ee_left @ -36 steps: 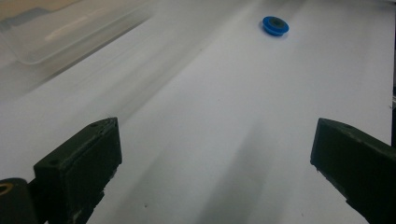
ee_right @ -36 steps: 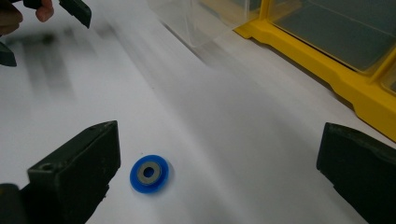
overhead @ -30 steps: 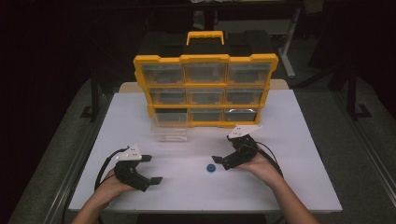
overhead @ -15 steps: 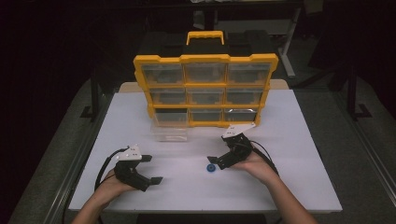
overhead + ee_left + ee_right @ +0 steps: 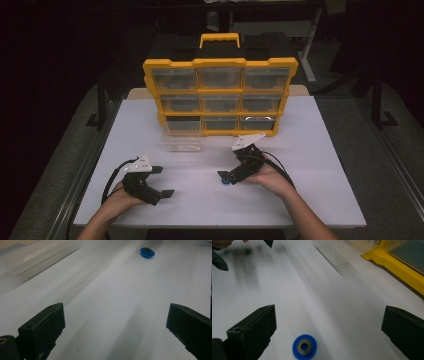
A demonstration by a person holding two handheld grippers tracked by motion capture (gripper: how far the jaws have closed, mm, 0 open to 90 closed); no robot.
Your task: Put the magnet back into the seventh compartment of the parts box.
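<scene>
Your right hand-held gripper (image 5: 231, 176) hangs spread wide over a small blue disc (image 5: 304, 347), its jaws on either side and clear of it. The disc is round and flat, bright blue, with a grey metal ring set in its middle around a small hole. It lies flat on the white counter (image 5: 310, 165), near the front, well apart from the yellow drawer organizer (image 5: 220, 95) and the clear drawer (image 5: 181, 140) pulled out before it. Your left hand-held gripper (image 5: 161, 181) rests released at the counter's front left, grasping nothing, with the disc far ahead of its jaws.
</scene>
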